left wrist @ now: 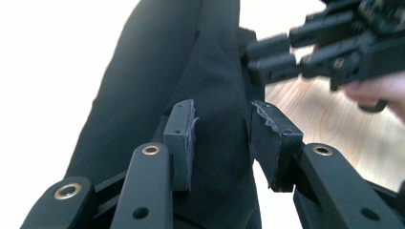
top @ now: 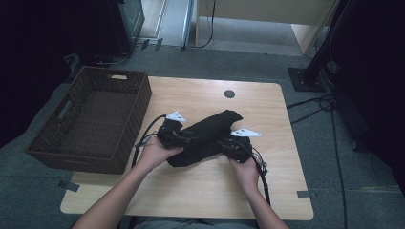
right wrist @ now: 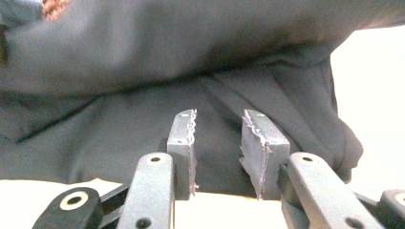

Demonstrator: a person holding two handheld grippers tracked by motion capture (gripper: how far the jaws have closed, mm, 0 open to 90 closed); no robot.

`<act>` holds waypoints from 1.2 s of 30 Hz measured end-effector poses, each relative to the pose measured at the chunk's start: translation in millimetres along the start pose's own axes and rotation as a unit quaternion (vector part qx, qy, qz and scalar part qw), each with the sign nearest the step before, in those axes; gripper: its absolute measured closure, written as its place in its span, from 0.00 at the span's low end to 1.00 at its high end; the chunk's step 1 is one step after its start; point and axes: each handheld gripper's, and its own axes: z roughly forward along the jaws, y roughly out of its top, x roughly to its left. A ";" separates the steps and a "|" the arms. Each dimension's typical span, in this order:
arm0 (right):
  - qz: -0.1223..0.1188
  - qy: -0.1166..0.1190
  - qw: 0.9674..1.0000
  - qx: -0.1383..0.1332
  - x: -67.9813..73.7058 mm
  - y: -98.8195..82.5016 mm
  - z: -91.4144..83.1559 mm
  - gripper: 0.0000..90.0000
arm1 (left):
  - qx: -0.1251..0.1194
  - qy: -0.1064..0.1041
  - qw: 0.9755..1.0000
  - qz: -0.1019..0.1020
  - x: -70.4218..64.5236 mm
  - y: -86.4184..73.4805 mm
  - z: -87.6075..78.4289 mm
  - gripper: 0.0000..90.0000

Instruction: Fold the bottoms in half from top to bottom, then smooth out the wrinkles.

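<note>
A black garment point(top: 210, 130) lies bunched on the wooden table point(top: 191, 191), between the person's two hands. My left gripper point(top: 187, 139) is at its left end. In the left gripper view my left gripper point(left wrist: 222, 131) has its jaws apart, a fold of the black garment point(left wrist: 215, 71) runs between the pads, and I see no pinch. My right gripper point(top: 225, 144) is at the garment's right side. In the right gripper view my right gripper point(right wrist: 217, 140) stands open, with the garment point(right wrist: 143, 71) just beyond its pads. The right gripper point(left wrist: 272, 57) also shows in the left gripper view, at the upper right.
A dark woven basket point(top: 139, 102) stands at the table's left edge, open at the top. A round cable hole point(top: 229, 94) sits near the far edge. Cables trail from both grippers toward the front. Dark furniture and stands surround the table on the floor.
</note>
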 end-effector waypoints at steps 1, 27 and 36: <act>0.000 -0.001 1.000 -0.002 -1.1 0.9 -0.2 0.73 | 0.004 -0.001 1.000 -0.001 0.2 -1.5 2.9 0.67; -0.014 0.020 1.000 -0.012 14.0 64.4 13.8 0.75 | 0.004 -0.009 1.000 -0.002 -11.2 -15.0 16.9 0.60; -0.022 0.015 1.000 0.015 12.5 46.9 24.6 0.75 | -0.007 -0.008 1.000 0.002 -11.7 -9.4 -6.1 0.56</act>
